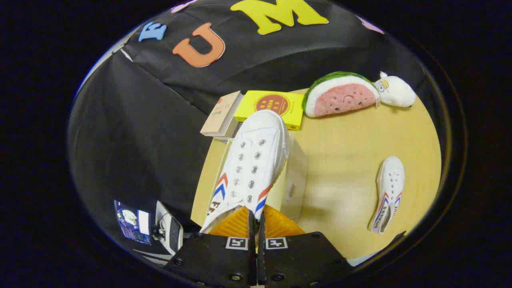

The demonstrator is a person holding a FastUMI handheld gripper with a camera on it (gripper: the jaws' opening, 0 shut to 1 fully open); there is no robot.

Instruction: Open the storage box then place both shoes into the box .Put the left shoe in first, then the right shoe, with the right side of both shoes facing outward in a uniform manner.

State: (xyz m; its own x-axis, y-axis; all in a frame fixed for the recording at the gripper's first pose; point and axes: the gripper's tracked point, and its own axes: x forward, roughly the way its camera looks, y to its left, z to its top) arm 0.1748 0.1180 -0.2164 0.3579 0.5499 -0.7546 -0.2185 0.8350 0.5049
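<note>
My gripper [256,218] is shut on the heel end of a white canvas shoe [252,164] with red and blue stripes, and its orange fingers [234,224] press on the collar. The shoe hangs toe-forward above the open white storage box [294,176], which stands just ahead of the fingers on the wooden table. The box's side wall with a round handle hole faces right. Its inside is mostly hidden by the shoe. A second white shoe [389,192] of the same kind lies on the table to the right of the box, toe pointing away.
Beyond the box lie a yellow box [276,106] and a tan book [222,114]. A watermelon-slice plush [342,96] and a white plush toy [396,92] sit at the table's far right. The wooden table [340,160] is bare between box and second shoe. A small screen [134,222] stands left, below the table edge.
</note>
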